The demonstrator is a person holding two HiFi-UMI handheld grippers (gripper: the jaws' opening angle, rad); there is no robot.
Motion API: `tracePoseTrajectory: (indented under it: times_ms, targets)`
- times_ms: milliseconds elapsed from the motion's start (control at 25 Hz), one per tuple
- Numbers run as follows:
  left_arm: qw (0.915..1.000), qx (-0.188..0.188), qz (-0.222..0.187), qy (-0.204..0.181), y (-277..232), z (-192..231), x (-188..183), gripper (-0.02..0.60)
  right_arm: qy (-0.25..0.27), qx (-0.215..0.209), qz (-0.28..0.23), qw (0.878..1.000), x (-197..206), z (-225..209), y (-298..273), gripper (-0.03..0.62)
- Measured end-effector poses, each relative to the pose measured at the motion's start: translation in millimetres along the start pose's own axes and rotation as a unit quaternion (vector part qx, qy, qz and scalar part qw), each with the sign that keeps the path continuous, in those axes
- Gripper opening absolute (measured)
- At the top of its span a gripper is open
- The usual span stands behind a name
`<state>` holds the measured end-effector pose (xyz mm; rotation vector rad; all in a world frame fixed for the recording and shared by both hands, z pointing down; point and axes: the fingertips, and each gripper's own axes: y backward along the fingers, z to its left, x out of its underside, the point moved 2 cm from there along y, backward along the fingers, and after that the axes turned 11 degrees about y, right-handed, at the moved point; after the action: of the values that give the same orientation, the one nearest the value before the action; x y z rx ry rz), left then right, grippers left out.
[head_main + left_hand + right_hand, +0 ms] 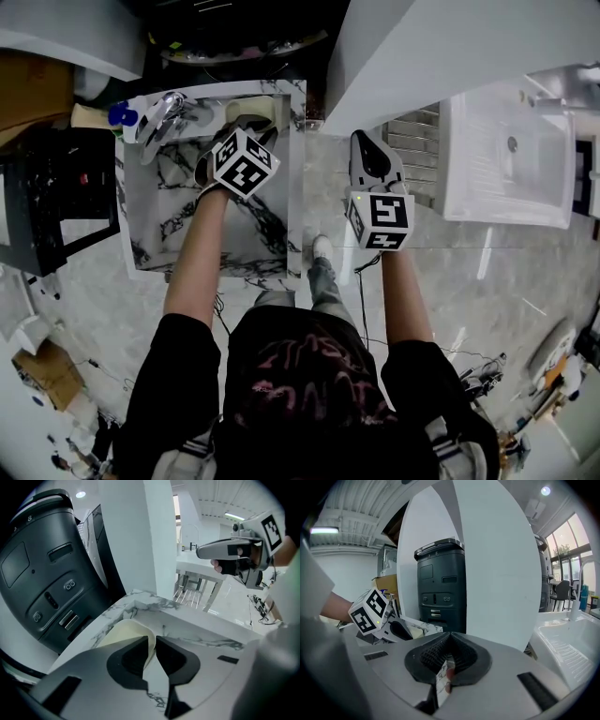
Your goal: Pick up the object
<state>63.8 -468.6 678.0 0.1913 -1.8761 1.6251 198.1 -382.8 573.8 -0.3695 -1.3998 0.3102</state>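
The left gripper point(246, 136) reaches into the marble-patterned basin point(295, 187), close to its far wall. In the left gripper view its two dark jaws stand almost together, and between them sits the thin curved rim of a cream-coloured object point(126, 632) — the pads press on this rim from both sides. The rest of the object lies to the left of the jaws, on the basin floor near the far corner. In the head view the same object point(251, 114) shows just beyond the marker cube, against the basin's far wall. I cannot tell if it is lifted off the marble or rests on it.

The right gripper point(364, 145) is held outside the basin, to its right, above the pale floor. In its own view the jaws point(449, 660) are pressed together at the tips and hold nothing.

Behind the basin stands a dark grey machine point(440, 583) with buttons on its front, and beside it a white pillar point(501, 564). Further to the right there is a white sink point(506, 155) — well apart from both grippers.
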Motion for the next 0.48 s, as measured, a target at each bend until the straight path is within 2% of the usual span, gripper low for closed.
tracePoseTrajectory:
  times_ms: [280,480]
  targets:
    - [1.0,-0.001,0.0,-0.002,1,-1,1,0.037,0.003,0.004,0.002,1.0,5,-4,4,0.015]
    - [0.9996,-0.009,-0.018,0.017,13,-1,-5,0.038,-0.002,0.003,-0.008,1.0,-6,-1,8,0.015]
